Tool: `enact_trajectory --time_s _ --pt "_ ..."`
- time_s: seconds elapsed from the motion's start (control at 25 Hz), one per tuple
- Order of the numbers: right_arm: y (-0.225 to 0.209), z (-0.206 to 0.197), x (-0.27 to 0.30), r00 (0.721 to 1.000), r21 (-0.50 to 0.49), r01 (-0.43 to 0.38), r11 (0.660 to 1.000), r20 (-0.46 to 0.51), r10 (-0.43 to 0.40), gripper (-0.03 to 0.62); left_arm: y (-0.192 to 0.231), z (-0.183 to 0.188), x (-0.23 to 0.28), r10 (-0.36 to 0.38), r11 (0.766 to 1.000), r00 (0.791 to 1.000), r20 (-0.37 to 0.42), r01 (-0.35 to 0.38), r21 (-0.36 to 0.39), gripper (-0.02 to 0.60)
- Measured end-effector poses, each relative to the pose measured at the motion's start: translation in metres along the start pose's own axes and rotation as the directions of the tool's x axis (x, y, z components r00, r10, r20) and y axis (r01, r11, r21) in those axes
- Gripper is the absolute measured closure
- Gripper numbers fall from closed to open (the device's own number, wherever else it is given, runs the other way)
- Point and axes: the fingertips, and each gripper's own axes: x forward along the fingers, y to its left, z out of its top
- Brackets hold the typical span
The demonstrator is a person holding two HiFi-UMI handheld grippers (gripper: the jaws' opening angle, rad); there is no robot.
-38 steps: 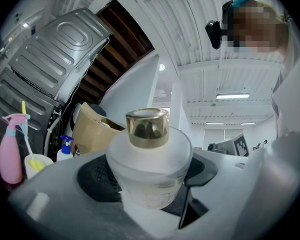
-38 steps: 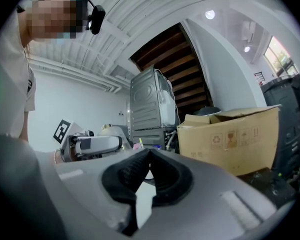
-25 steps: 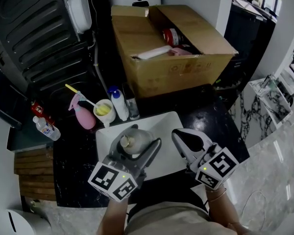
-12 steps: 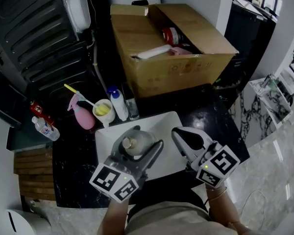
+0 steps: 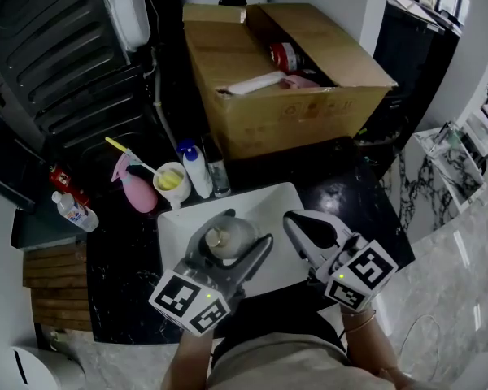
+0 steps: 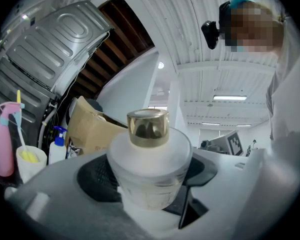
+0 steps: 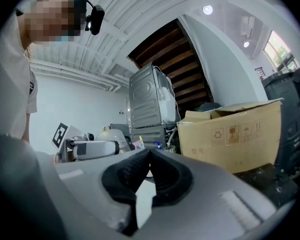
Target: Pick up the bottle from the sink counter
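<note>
Seen from above, the left gripper (image 5: 242, 232) has its jaws on either side of the round frosted-white bottle with a gold cap (image 5: 224, 237). The bottle is over the white rectangular sink basin (image 5: 176, 224) set in the black table (image 5: 118, 246). I can't quite judge whether it hangs clear of the basin. The left gripper view adds that the black pads (image 6: 92, 179) press on the bottle's body. Beside it, the right gripper (image 7: 149, 160) is closed with nothing between its jaws.
</note>
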Motion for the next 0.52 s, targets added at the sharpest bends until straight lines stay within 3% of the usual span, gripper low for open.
enact_trajectory --time_s 0.52 --pt "0.0026 -0.0048 0.0006 1.0 -0.023 -0.003 1.0 -0.024 0.003 0.591 -0.0036 -0.0012 -0.001 -0.011 1.0 1.0 -0.002 0.011 0.003 0.233"
